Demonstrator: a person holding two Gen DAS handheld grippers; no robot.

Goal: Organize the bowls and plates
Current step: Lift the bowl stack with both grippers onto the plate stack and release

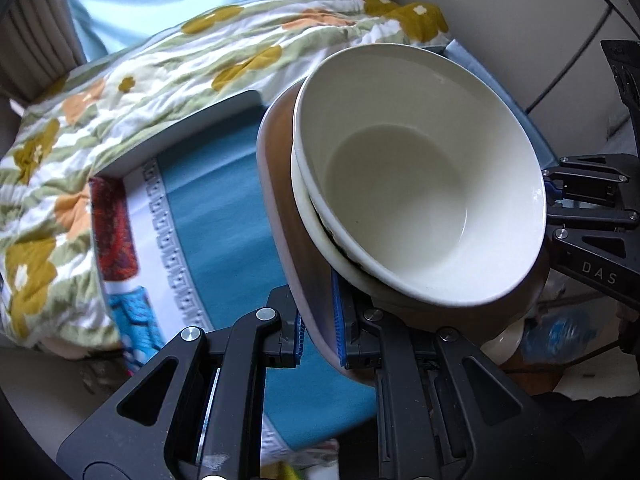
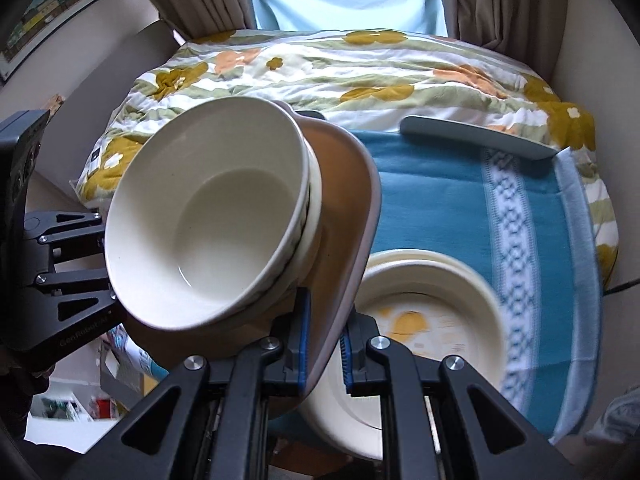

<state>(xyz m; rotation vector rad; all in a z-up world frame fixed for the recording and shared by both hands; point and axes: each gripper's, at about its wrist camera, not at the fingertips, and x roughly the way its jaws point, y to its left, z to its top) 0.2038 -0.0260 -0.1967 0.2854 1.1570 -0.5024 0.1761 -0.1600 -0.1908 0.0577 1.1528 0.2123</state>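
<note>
Left wrist view: left gripper (image 1: 320, 338) pinches the rim of the brown plate (image 1: 288, 248), which carries 2 nested white bowls (image 1: 420, 184), all tilted above the teal towel (image 1: 224, 200). Right wrist view: right gripper (image 2: 324, 350) pinches that plate's opposite rim, and a cream plate stack (image 2: 432, 308) sits on the towel just under it. My guess is more tilt and those bowls slide off.

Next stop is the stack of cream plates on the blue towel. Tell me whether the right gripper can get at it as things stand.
Probably not. The right gripper is shut on the brown plate carrying the white bowls, which hangs over part of the cream plates.
</note>
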